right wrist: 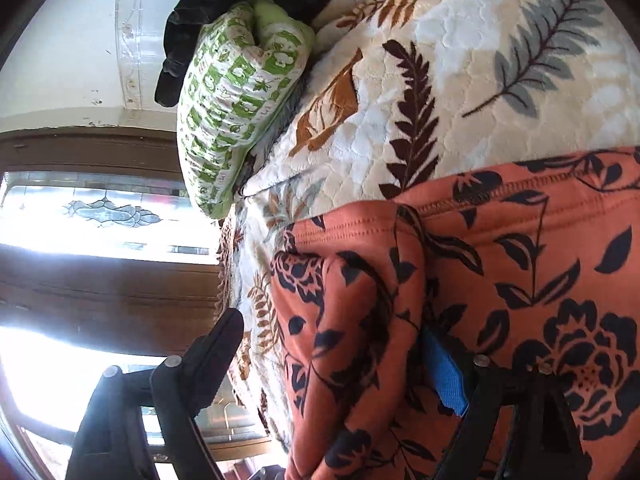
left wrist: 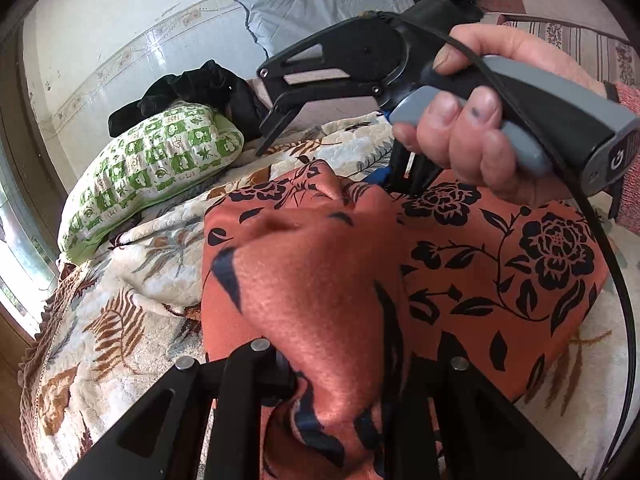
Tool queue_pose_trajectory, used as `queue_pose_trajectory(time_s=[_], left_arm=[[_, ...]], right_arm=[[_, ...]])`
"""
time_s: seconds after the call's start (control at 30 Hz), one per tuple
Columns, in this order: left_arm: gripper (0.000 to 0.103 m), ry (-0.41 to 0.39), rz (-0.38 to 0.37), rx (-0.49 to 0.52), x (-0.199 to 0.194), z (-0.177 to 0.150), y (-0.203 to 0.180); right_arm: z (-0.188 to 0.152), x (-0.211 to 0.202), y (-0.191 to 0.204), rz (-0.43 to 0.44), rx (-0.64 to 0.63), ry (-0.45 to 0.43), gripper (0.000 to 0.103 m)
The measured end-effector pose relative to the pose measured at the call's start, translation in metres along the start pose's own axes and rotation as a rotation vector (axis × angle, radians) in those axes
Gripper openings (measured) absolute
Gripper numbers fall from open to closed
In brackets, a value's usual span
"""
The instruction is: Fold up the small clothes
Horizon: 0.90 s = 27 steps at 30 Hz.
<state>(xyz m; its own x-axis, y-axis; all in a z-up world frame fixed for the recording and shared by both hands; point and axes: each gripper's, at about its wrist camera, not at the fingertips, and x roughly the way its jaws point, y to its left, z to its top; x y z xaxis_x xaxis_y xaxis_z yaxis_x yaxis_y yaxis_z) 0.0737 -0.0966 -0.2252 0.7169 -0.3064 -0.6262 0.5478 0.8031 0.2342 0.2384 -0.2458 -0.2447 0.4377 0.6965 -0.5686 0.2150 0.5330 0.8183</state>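
An orange garment with black flowers (left wrist: 480, 264) lies spread on the bed. At the bottom of the left wrist view my left gripper (left wrist: 348, 360) is shut on a raised, bunched fold of it. My right gripper (left wrist: 332, 166), held by a hand (left wrist: 480, 128), stands wide open over the garment's far edge, with its lower finger down at the cloth. In the right wrist view the right gripper (right wrist: 332, 332) is rolled sideways. A hump of the garment (right wrist: 520, 260) sits between its spread fingers, and the blue pad (right wrist: 446, 376) lies against the fabric without pinching it.
A cream blanket with a leaf pattern (left wrist: 120, 320) covers the bed. A green-and-white checked pillow (left wrist: 160, 168) and a heap of black clothing (left wrist: 200, 88) lie by the wall. A grey pillow (left wrist: 320, 4) is farther back. A bright window (right wrist: 100, 216) is beside the bed.
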Motion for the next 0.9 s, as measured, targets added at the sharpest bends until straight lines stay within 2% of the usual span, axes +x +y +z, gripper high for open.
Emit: queue_pose_trajectory(time_s=[0.03,0.07,0.1,0.17,0.23,0.37,0.47,0.63,0.73,0.8,0.87,0.9], left_arm=[[0.019,0.001,-0.008,-0.011,0.0,0.001,0.003],[0.019,-0.002,-0.017,-0.019,-0.001,0.002,0.005],[0.019,-0.001,-0.034,-0.028,-0.001,0.003,0.006],[0.019,-0.008,-0.059,-0.039,-0.002,0.005,0.005],[0.019,-0.032,-0.087,-0.025,-0.005,0.01,-0.003],[0.019,-0.073,-0.153,-0.011,-0.014,0.026,-0.031],[0.019,-0.065,-0.217,-0.019,-0.013,0.047,-0.061],[0.02,-0.034,-0.323,-0.04,0.01,0.077,-0.105],[0.02,-0.015,-0.337,-0.042,0.028,0.079,-0.121],[0.022,0.001,-0.347,-0.037,0.037,0.076,-0.128],[0.03,0.021,-0.373,-0.022,0.045,0.075,-0.134],[0.037,0.021,-0.383,-0.019,0.045,0.075,-0.135]], right_arm=[[0.002,0.007,0.004,-0.048,-0.032,0.01,0.075],[0.003,0.012,0.007,-0.107,-0.079,0.014,0.036],[0.003,0.016,0.011,-0.164,-0.135,0.017,0.019],[-0.004,0.012,0.011,-0.191,-0.207,-0.015,0.018],[-0.011,-0.005,0.009,-0.193,-0.241,-0.083,0.016],[-0.025,-0.059,-0.002,-0.142,-0.258,-0.248,0.016],[-0.026,-0.095,-0.011,-0.15,-0.277,-0.329,0.016],[-0.008,-0.137,-0.045,-0.155,-0.221,-0.392,0.016],[0.005,-0.15,-0.073,-0.168,-0.177,-0.401,0.016],[0.012,-0.147,-0.088,-0.174,-0.163,-0.374,0.016],[0.016,-0.142,-0.099,-0.218,-0.153,-0.353,0.016],[0.017,-0.139,-0.103,-0.238,-0.156,-0.352,0.016]])
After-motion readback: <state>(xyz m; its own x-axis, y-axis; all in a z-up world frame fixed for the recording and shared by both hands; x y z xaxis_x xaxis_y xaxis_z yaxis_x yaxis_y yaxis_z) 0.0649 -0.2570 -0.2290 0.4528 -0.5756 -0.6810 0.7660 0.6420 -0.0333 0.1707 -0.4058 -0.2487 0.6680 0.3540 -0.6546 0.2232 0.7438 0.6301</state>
